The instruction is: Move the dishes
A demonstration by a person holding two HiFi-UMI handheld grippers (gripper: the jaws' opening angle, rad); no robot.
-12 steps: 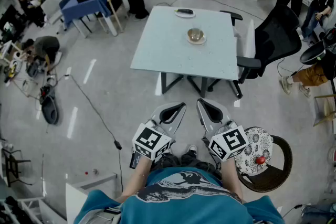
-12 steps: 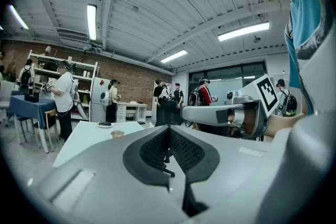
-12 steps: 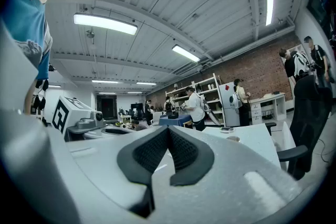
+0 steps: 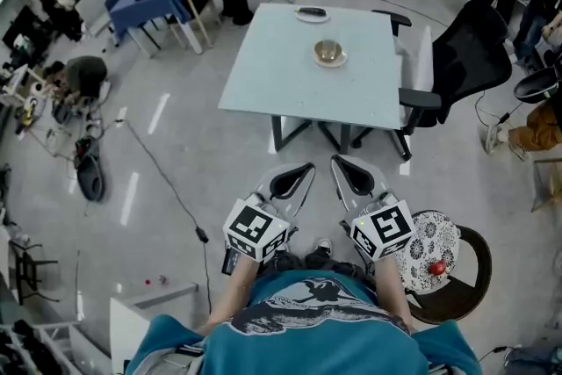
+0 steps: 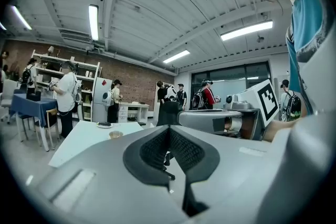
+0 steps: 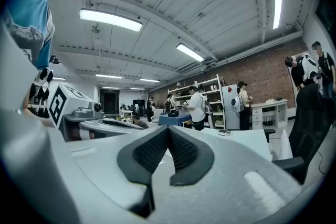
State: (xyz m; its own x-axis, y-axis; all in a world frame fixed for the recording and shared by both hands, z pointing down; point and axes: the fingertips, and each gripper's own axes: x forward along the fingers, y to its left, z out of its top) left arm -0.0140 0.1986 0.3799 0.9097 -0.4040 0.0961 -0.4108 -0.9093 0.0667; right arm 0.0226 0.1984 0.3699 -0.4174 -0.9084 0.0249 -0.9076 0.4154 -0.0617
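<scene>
Pale rectangular surface [image 4: 263, 75] stands at the far end of open grey floor, with a black office chair [image 4: 465, 57] pushed up to its right edge. Both tools are held low and close to the body, side by side, pointing roughly level toward that surface. Left hand-held gripper [image 4: 307, 168]: its own view shows the ribbed pads meeting at the tips with nothing between them, so clenched and empty. Right hand-held gripper [image 4: 337, 161]: same reading, pads pressed together on nothing. Just right of the right one, a patterned plate [image 4: 421, 241] sits on a dark round stool [image 4: 465, 290], with a small red object [image 4: 436, 268] on its near edge. 2 dishes are on the surface: a bowl on a saucer [image 4: 328, 54] toward the middle right, and beyond it, near the far edge, a small plate [image 4: 312, 13] carrying a dark elongated item that lies crosswise to the line of approach. Key relation: both lie straight ahead, well apart from either tool. The bowl sits almost in line with the right one, so I judge that hand marginally the nearer. The bowl is round, so it offers no preferred grip axis. Judgement: approach phase, no dish yet touched.
</scene>
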